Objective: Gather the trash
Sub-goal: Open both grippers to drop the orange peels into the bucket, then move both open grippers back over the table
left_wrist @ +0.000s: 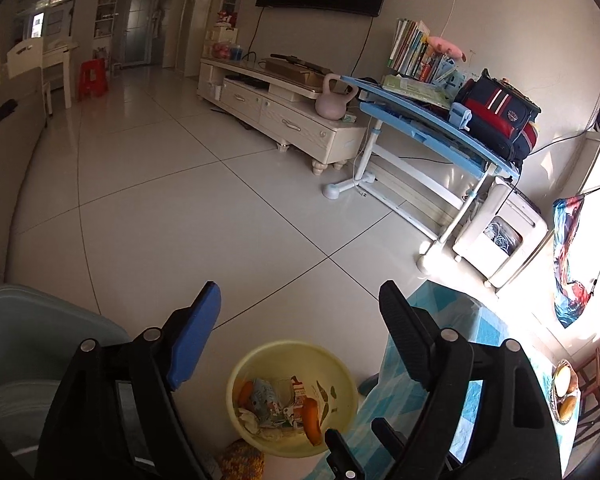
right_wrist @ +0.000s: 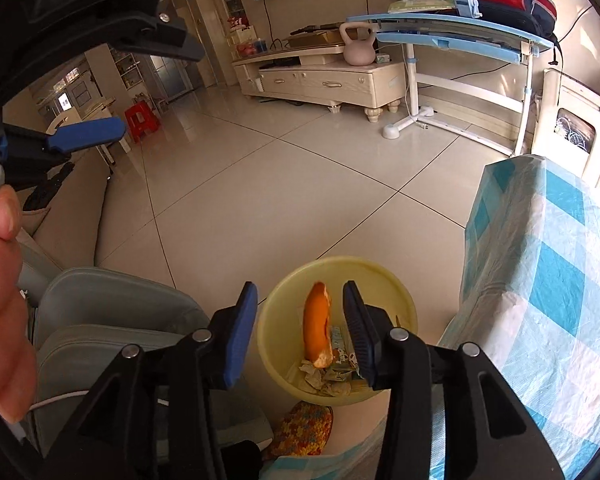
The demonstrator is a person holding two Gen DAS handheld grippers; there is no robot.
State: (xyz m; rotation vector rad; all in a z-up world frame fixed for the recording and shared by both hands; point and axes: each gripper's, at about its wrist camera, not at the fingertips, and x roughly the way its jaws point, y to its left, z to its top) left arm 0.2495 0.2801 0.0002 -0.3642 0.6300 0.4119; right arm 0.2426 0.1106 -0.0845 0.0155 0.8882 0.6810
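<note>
Gaping right claw (right_wrist: 300,320) frames orange peel (right_wrist: 318,330).

yellow bin (right_wrist: 396,280) | orange peel (right_wrist: 318,328) | blue/white chk cloth (right_wrist: 548,280) | red stool (right_wrist: 142,122)

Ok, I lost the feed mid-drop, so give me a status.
Left gripper open, empty. Right gripper open, orange peel loose between the fingers above the yellow bin. Nothing in the way.
</note>
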